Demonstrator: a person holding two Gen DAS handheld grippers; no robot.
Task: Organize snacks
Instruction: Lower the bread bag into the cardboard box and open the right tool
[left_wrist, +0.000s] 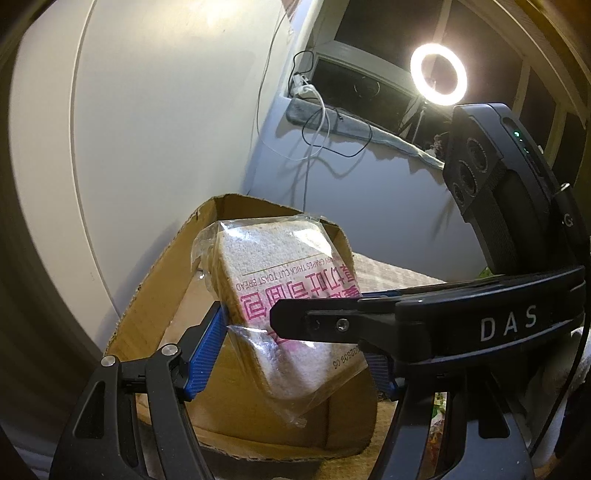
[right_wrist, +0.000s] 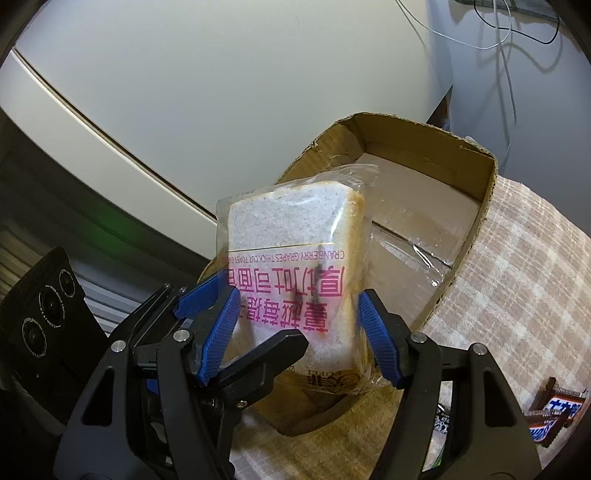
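A clear packet of thick-cut toast bread (left_wrist: 280, 266) (right_wrist: 295, 236) with pink print hangs tilted over an open cardboard box (left_wrist: 155, 280) (right_wrist: 484, 206). Both grippers grip this one packet at its lower end. My left gripper (left_wrist: 295, 363) has its blue pads (left_wrist: 207, 350) pressed on the packet's two sides. My right gripper (right_wrist: 299, 336) is shut on it the same way, and its black finger crosses the left wrist view in front of the bread. The box floor below shows only a strip of clear tape.
The box stands on a checked cloth (right_wrist: 517, 277). A Snickers bar (right_wrist: 550, 417) lies on the cloth at the lower right. A lit ring light (left_wrist: 438, 75) and loose cables (left_wrist: 321, 122) are behind, by a window ledge. A white wall is close on the left.
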